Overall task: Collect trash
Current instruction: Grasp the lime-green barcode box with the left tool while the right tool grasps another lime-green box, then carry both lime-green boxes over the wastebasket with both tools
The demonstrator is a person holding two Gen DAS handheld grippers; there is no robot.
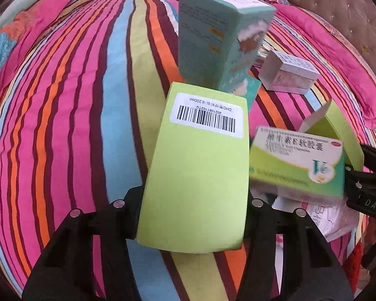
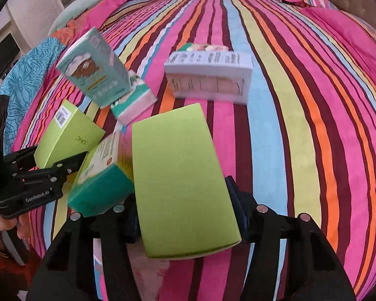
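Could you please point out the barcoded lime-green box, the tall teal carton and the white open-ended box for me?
barcoded lime-green box point(image 1: 198, 175), left wrist view, on its plain broad face below the barcode label.
tall teal carton point(image 1: 203, 42), left wrist view, on its text-covered side.
white open-ended box point(image 2: 208, 75), right wrist view, on its printed front wall.

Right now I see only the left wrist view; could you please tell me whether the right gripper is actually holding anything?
Observer: Yes. The right gripper is shut on a plain lime-green cardboard carton, much like the barcode-labelled lime-green carton in your left gripper.
Operator: Thank you. Is anything hidden behind the white printed box?
Observer: A smaller green-and-pink box lies just behind the white printed box on the striped bedspread.
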